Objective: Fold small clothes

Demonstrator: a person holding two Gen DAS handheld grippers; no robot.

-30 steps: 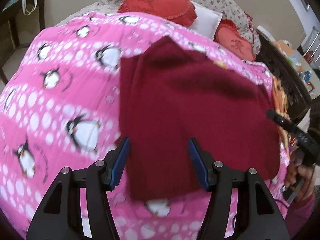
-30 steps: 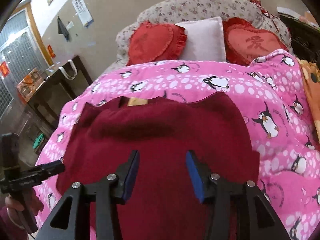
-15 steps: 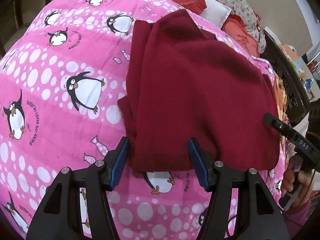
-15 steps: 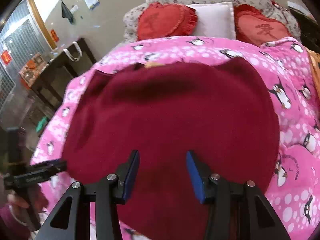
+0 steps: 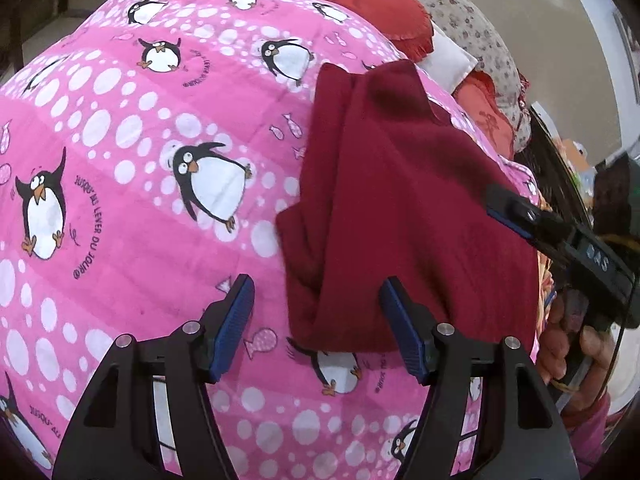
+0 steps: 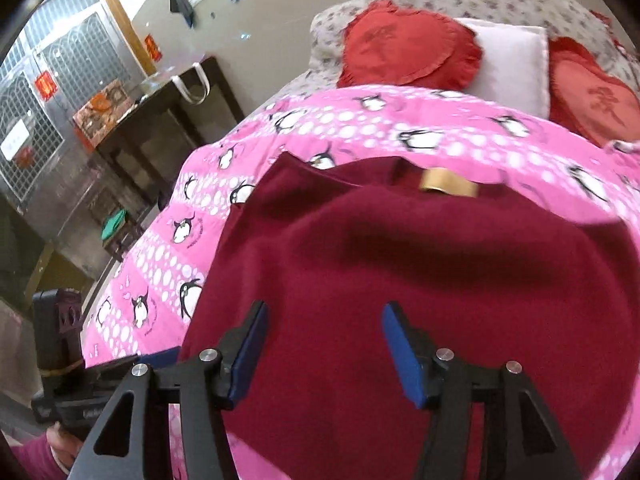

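- The sweater (image 5: 400, 208), dark red, lies on the pink penguin quilt (image 5: 120, 200) on the bed, neck end towards the pillows, hem nearest the person.
- Its left side is already folded in; doubled layers show along that edge in the left wrist view.
- Left tongs (image 5: 316, 320) are released, jaws just opened wider, standing over the near-left hem corner with cloth between the pads but not pinched.
- Right tongs (image 6: 322, 344) are also released, jaws just opened wider, hovering over the middle of the cloth with nothing gripped.
- In the left view the right tongs (image 5: 516, 212) reach in from the right edge above the sweater, a hand (image 5: 576, 344) wrapped round the handle.
- Handling, as I judge it: a soft, thickish knit, light and limp. It will sag and drape if lifted by one point, and it should grip well on the quilt rather than slide.
- Best hold looks like the hem corners or a folded edge, pinching all layers together so the fold does not fall apart.
- A tan label (image 6: 448, 188) sits inside the collar; its print is too blurred to read.
- The quilt carries the words "AU LEVER DU JOUR" beside the penguins.
- The right tongs' body shows "DAS".
- Red heart cushions (image 6: 408, 48) bear a character I cannot make out.
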